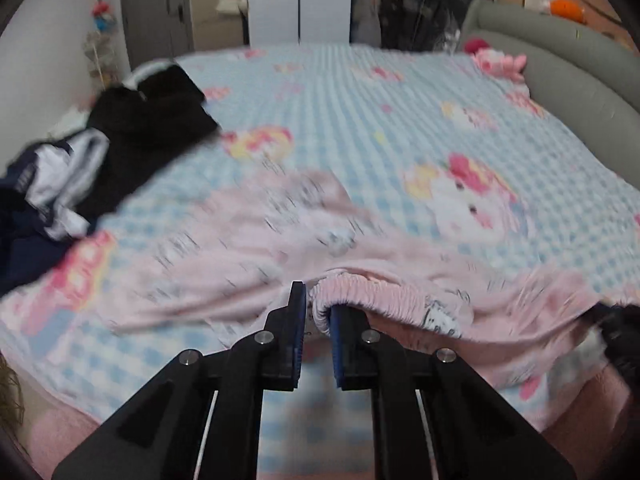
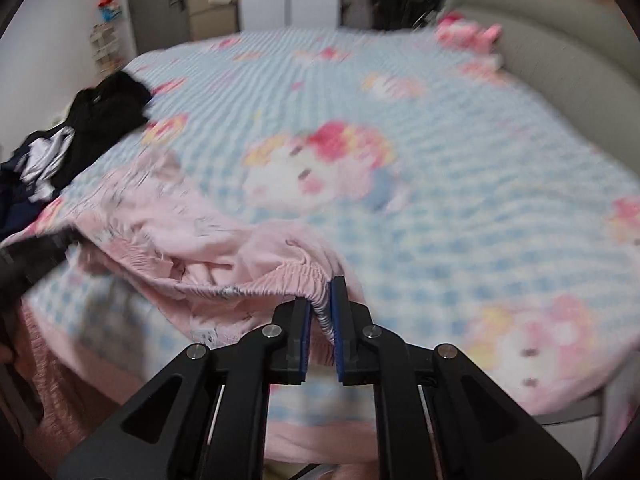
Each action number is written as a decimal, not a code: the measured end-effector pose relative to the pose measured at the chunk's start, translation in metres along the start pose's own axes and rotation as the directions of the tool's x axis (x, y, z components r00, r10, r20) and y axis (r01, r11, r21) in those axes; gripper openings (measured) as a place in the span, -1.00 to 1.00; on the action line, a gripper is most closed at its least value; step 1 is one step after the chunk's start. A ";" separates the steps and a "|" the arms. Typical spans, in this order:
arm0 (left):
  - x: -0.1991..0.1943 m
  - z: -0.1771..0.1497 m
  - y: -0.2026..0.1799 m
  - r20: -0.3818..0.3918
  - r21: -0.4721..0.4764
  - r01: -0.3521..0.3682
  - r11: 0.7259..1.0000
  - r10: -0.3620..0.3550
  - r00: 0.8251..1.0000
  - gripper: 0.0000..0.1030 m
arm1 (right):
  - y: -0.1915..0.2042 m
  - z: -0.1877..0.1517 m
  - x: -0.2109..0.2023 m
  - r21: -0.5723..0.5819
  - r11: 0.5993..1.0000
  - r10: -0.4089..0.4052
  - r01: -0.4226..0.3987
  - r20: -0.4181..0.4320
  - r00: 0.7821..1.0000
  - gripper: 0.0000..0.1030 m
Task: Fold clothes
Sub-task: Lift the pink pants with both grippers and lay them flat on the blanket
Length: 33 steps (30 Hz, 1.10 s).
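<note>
Pink printed pants [image 1: 248, 248] lie on the bed, their legs trailing away to the left. The gathered waistband [image 1: 380, 296] is lifted off the sheet near the front edge. My left gripper [image 1: 318, 312] is shut on one end of that waistband, with the elastic bunched between its blue pads. My right gripper [image 2: 321, 304] is shut on the other end of the waistband [image 2: 280, 276], and the pants [image 2: 168, 232] sag between the two grips. Each gripper shows as a dark blur at the edge of the other's view.
A blue checked bedsheet [image 1: 360, 120] with cartoon cat prints covers the bed. A pile of black and navy-white clothes [image 1: 120, 140] lies at its left edge. A grey padded headboard [image 1: 572, 68] runs along the right, with pink plush items [image 1: 500, 62] beside it. White wardrobe doors [image 1: 298, 0] stand behind.
</note>
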<state>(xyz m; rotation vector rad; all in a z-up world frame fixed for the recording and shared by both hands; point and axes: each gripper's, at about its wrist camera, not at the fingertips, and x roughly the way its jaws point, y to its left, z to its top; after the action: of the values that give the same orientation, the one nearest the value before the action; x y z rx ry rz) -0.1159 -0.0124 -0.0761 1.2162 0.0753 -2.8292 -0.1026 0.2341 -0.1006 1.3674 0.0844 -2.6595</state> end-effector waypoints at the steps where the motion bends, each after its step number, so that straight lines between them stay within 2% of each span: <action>1: -0.001 0.003 0.006 0.011 -0.006 -0.011 1.000 0.011 1.000 -0.77 | 0.005 0.001 0.008 -0.013 1.000 0.026 -0.026 -0.024 0.999 -0.80; 4: -0.002 0.003 0.022 0.016 -0.037 -0.036 0.999 0.037 0.999 -0.77 | 0.022 -0.005 0.024 -0.059 0.994 0.091 -0.094 -0.058 0.994 -0.59; 6: 0.004 -0.005 0.030 -0.016 -0.066 -0.024 0.997 0.023 1.000 -0.70 | 0.031 -0.013 0.035 -0.076 0.991 0.098 -0.106 -0.095 0.991 -0.32; 8: 0.011 -0.013 0.039 -0.051 -0.096 -0.006 0.995 0.001 0.999 -0.70 | 0.036 -0.024 0.044 -0.098 0.990 0.085 -0.097 -0.123 0.989 -0.28; 10: 0.026 -0.020 0.039 -0.109 -0.087 0.010 0.996 -0.019 0.994 -0.70 | 0.038 -0.032 0.045 -0.113 0.989 0.085 -0.099 -0.119 0.989 -0.28; 11: 0.035 -0.021 0.038 -0.141 -0.075 0.015 0.997 -0.026 0.990 -0.77 | 0.036 -0.033 0.046 -0.120 0.989 0.078 -0.092 -0.118 0.990 -0.44; 12: 0.043 -0.021 0.035 -0.168 -0.059 0.016 0.998 -0.026 0.986 -0.81 | 0.035 -0.031 0.046 -0.132 0.989 0.057 -0.073 -0.118 0.991 -0.79; 15: 0.055 0.004 0.021 -0.194 0.005 0.029 1.000 -0.028 0.981 -0.88 | 0.028 -0.010 0.042 -0.154 0.987 0.035 -0.048 -0.087 0.996 -0.81; 19: 0.043 0.095 0.016 -0.105 -0.008 0.004 1.000 -0.005 0.994 -0.89 | 0.006 0.059 0.040 -0.095 0.994 0.052 -0.056 -0.044 0.998 -0.84; 22: -0.006 0.174 0.016 0.042 -0.035 0.043 0.998 -0.042 0.998 -0.89 | 0.000 0.125 0.002 -0.102 0.994 0.034 -0.026 0.075 0.997 -0.89; 24: -0.059 0.221 0.009 0.178 0.015 0.059 0.998 -0.061 0.982 -0.89 | -0.006 0.166 -0.044 -0.088 0.996 0.040 -0.022 0.201 0.979 -0.89; 26: -0.112 0.253 0.001 0.300 0.072 0.067 0.995 -0.086 0.950 -0.89 | -0.013 0.196 -0.099 -0.045 0.998 0.048 -0.035 0.338 0.940 -0.89; 28: -0.150 0.266 -0.005 0.352 0.105 0.084 0.991 -0.116 0.929 -0.89 | -0.017 0.212 -0.147 -0.013 0.999 0.041 -0.039 0.454 0.890 -0.89; 29: -0.161 0.263 -0.008 0.357 0.118 0.090 0.989 -0.127 0.925 -0.89 | -0.017 0.214 -0.165 -0.006 1.000 0.028 -0.029 0.494 0.869 -0.89; 30: -0.162 0.252 -0.008 0.345 0.125 0.090 0.988 -0.128 0.930 -0.89 | -0.014 0.212 -0.175 -0.004 1.000 0.016 -0.017 0.514 0.857 -0.89; 31: -0.156 0.236 -0.008 0.322 0.129 0.086 0.988 -0.123 0.939 -0.89 | -0.010 0.207 -0.178 -0.009 1.000 0.005 -0.001 0.518 0.856 -0.89; 32: -0.151 0.219 -0.007 0.299 0.133 0.082 0.988 -0.119 0.947 -0.89 | -0.006 0.196 -0.173 -0.014 1.000 0.007 0.001 0.501 0.865 -0.88; 33: -0.139 0.199 -0.005 0.258 0.131 0.084 0.988 -0.116 0.959 -0.89 | -0.004 0.180 -0.161 -0.019 1.000 0.019 -0.012 0.466 0.885 -0.88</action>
<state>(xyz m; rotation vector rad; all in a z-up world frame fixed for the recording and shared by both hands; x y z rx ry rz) -0.1643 -0.0160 0.1614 0.8609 -0.0466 -3.0966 -0.1553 0.2337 0.1350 0.6817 0.0372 -2.8816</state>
